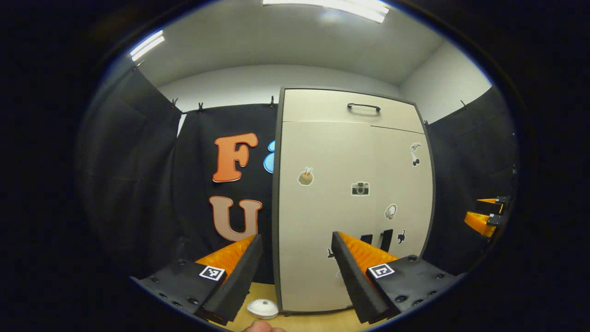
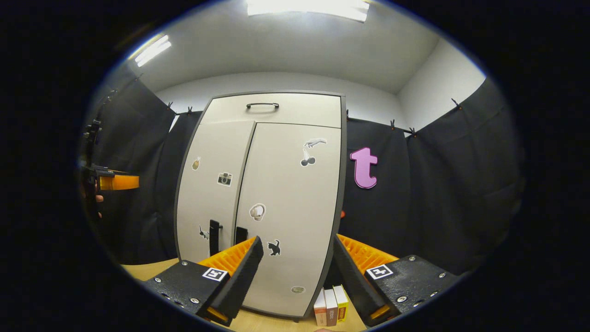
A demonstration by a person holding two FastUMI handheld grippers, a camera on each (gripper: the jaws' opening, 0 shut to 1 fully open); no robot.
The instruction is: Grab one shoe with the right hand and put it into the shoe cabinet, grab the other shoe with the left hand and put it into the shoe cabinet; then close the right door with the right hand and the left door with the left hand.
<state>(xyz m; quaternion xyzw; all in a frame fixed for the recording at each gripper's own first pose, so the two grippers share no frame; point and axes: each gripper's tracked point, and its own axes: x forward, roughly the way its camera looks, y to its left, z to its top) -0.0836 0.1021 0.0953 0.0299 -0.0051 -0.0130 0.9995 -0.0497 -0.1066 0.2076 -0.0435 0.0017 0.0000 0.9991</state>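
Observation:
The cream shoe cabinet (image 1: 332, 184) with a grey frame stands in front of me, and both of its doors look shut. Two black door handles (image 1: 377, 239) sit side by side low on the doors. My left gripper (image 1: 297, 236) is open and holds nothing, a short way back from the left door. At the far right edge of the left gripper view, the right gripper (image 1: 483, 214) shows its orange fingers apart. In the right gripper view the cabinet (image 2: 286, 193) and its handles (image 2: 227, 236) are seen again. There my right gripper (image 2: 297, 239) is open and holds nothing. The left gripper (image 2: 117, 182) appears far left, held by a hand.
A small white round object (image 1: 262, 308) lies on the wooden surface (image 1: 318, 323) by the cabinet's left corner. Three small boxes (image 2: 331, 306) stand at the cabinet's right corner. Black cloth walls close in on both sides. A top drawer with a black handle (image 1: 363, 107) sits above the doors.

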